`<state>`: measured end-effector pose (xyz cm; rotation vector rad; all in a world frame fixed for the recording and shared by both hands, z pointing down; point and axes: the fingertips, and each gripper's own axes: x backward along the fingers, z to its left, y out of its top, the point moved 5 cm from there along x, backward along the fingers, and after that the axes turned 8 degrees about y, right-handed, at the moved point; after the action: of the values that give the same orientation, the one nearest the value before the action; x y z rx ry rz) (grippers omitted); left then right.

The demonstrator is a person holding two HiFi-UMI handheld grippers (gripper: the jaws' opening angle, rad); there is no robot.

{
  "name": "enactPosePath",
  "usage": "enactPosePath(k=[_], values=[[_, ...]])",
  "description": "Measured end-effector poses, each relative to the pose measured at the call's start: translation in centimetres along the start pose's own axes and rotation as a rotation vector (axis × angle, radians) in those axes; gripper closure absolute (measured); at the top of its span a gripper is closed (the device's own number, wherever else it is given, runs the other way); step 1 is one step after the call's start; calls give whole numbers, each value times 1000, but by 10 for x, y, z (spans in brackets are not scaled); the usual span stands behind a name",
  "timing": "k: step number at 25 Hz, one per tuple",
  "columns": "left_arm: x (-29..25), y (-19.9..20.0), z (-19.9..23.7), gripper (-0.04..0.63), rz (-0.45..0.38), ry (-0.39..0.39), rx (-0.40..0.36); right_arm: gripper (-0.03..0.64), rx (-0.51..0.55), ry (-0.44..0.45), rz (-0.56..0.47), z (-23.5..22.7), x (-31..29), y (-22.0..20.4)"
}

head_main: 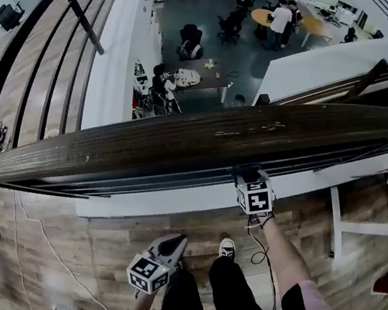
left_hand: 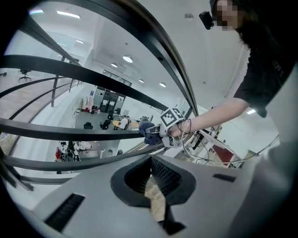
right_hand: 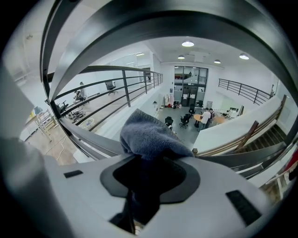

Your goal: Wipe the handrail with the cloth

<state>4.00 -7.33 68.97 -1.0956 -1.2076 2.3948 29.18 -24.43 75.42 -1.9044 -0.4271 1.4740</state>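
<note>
The handrail (head_main: 203, 141) is a broad dark wooden beam crossing the head view from lower left to upper right. My right gripper (head_main: 247, 176) is pressed up to the rail's near edge, its marker cube (head_main: 255, 194) just below. It is shut on a blue-grey cloth (right_hand: 151, 137) that bulges out of the jaws. The left gripper view shows the same cloth (left_hand: 146, 132) against the thin metal bars under the rail. My left gripper (head_main: 175, 243) hangs lower, near the person's legs and away from the rail. Its jaws (left_hand: 156, 197) are together with nothing in them.
Beyond the rail is a drop to a lower floor with tables, chairs and people (head_main: 279, 17). A second railing (head_main: 68, 31) runs along the left. On the wooden floor are a white cable (head_main: 44, 237), a shoe (head_main: 227, 248) and a white frame (head_main: 357, 225).
</note>
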Motion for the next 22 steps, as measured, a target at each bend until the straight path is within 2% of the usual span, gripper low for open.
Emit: enactPosePath(k=[9, 14, 18, 22], values=[[-107, 28, -76, 594, 17, -80, -18, 512, -90, -123, -24, -176, 53, -27], [-141, 29, -106, 594, 60, -114, -51, 512, -80, -204, -19, -258, 83, -43], [-154, 27, -113, 594, 95, -118, -62, 512, -114, -282, -3, -308, 102, -52], [-165, 33, -123, 594, 100, -126, -66, 512, -123, -331, 17, -336, 122, -59]])
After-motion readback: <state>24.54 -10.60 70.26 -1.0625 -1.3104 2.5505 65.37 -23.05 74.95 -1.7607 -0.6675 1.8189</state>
